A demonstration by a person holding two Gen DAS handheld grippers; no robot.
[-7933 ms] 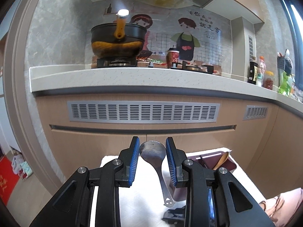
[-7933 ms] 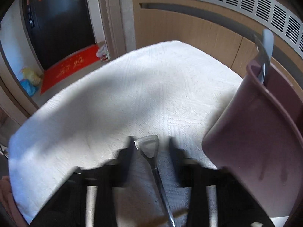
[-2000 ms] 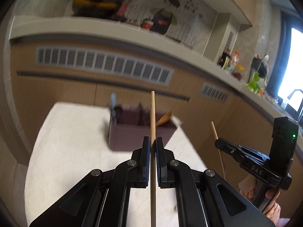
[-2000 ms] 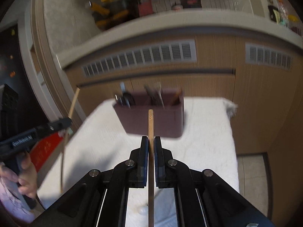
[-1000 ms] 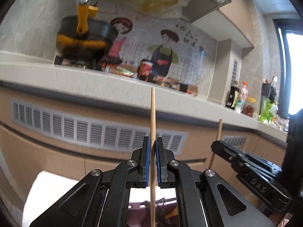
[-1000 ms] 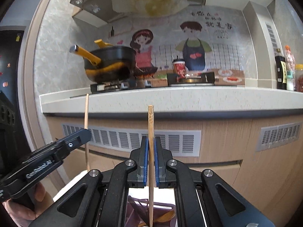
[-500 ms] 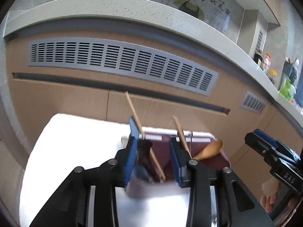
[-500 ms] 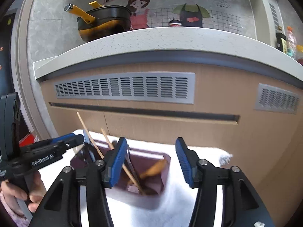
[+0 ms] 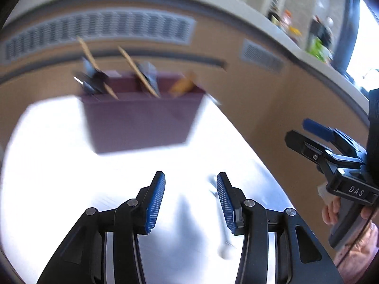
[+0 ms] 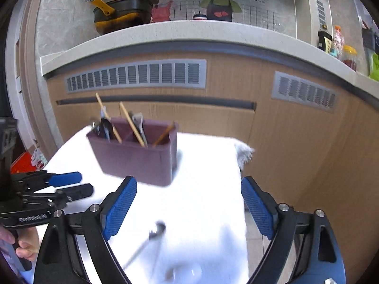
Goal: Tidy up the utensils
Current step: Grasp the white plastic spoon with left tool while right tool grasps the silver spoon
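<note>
A maroon utensil holder (image 10: pixel 138 157) stands on the white-clothed table (image 10: pixel 203 196); it also shows in the left wrist view (image 9: pixel 142 120). Two wooden chopsticks (image 10: pixel 131 124) lean in it with metal utensils and a wooden spoon (image 10: pixel 163 133). A metal spoon (image 10: pixel 148 240) lies on the cloth near my right gripper (image 10: pixel 188 209), which is open and empty. A blurred metal utensil (image 9: pixel 222 224) lies by my left gripper (image 9: pixel 190 202), also open and empty. Each gripper sees the other: the right gripper in the left wrist view (image 9: pixel 308 135), the left gripper in the right wrist view (image 10: pixel 71 184).
Wooden cabinet fronts with grey vents (image 10: pixel 137 73) rise just behind the table. The counter above (image 10: pixel 189 30) carries a black pot with yellow handle (image 10: pixel 120 14) and bottles at the right (image 10: pixel 336 40). The table's right edge (image 10: pixel 241 189) drops to the floor.
Both chopsticks now stand in the holder and both grippers have opened. Both grippers have pulled back from the holder toward the near side of the table. The left wrist view is motion-blurred.
</note>
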